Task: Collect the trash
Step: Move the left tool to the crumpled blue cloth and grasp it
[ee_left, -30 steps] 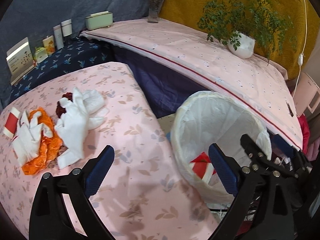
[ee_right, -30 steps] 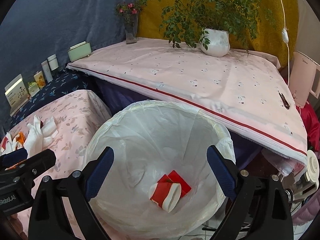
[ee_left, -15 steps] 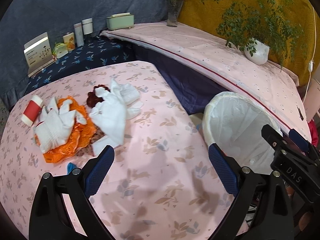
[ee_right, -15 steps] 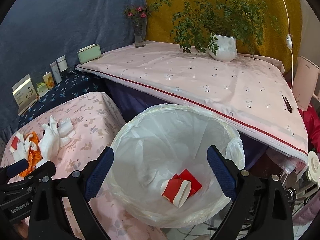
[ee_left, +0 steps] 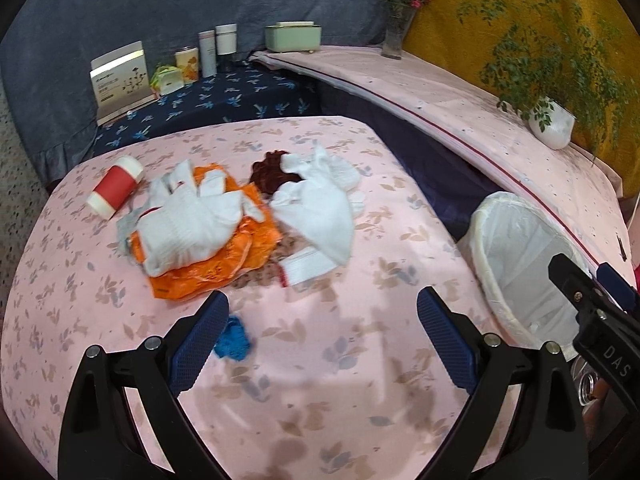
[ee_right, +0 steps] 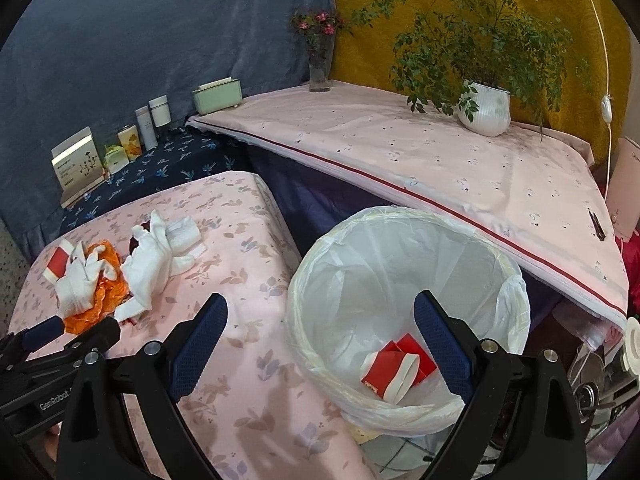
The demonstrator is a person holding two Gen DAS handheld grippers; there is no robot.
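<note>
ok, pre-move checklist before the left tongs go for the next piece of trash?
1. Left tongs open, nothing held: ok.
2. Right tongs open, nothing held: ok.
3. White-lined round bin mouth unobstructed: ok.
4. Crushed red-and-white paper cup inside the bin: ok.
5. Small blue scrap close by the left tongs' finger: ok.
6. Anything hidden under the white cloth gloves on the orange plastic wrapper: cannot tell.

Legible markings were few. In the left wrist view, the black body of the right hand-held gripper [ee_left: 600, 300] carried white letters "DAS". In the right wrist view, the left hand-held gripper [ee_right: 72, 332] carried white lettering "GenRobot", cut off after that. A white card [ee_left: 120, 80] standing on the dark blue floral cloth bore printed lines too small to read.
</note>
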